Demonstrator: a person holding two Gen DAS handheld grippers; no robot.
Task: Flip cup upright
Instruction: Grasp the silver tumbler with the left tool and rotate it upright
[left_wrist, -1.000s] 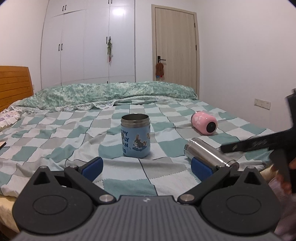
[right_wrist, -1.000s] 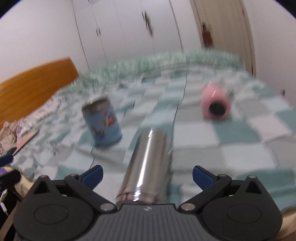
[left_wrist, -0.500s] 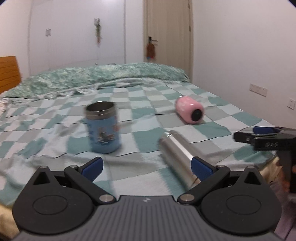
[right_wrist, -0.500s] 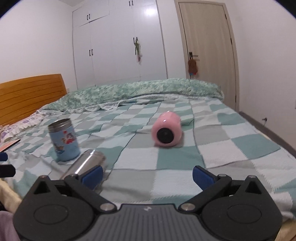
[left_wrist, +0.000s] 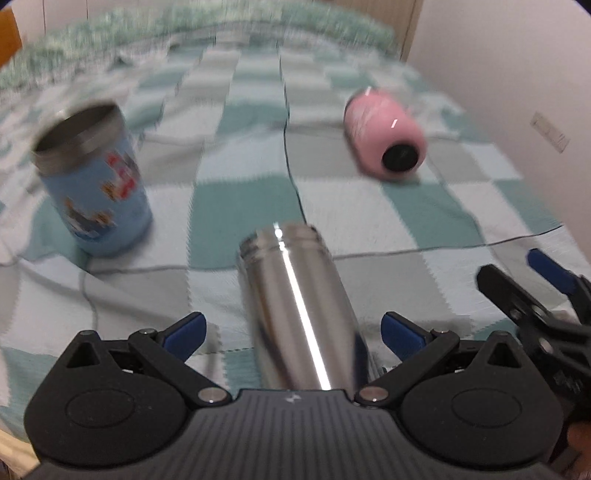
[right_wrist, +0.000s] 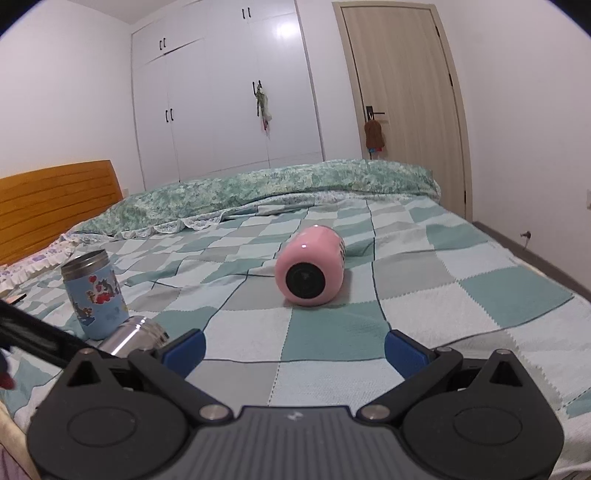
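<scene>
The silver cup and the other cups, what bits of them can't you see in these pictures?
- Silver cup: left wrist view, its near end is hidden behind the left gripper; right wrist view shows only a sliver behind that gripper's body.
- Blue cup: left view, pictures blurred by motion.
- Pink cup: right view, far end faces away.

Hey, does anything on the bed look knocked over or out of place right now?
Yes. The steel cup and the pink cup both lie on their sides on the checked blanket, while the blue cup stands upright.
</scene>
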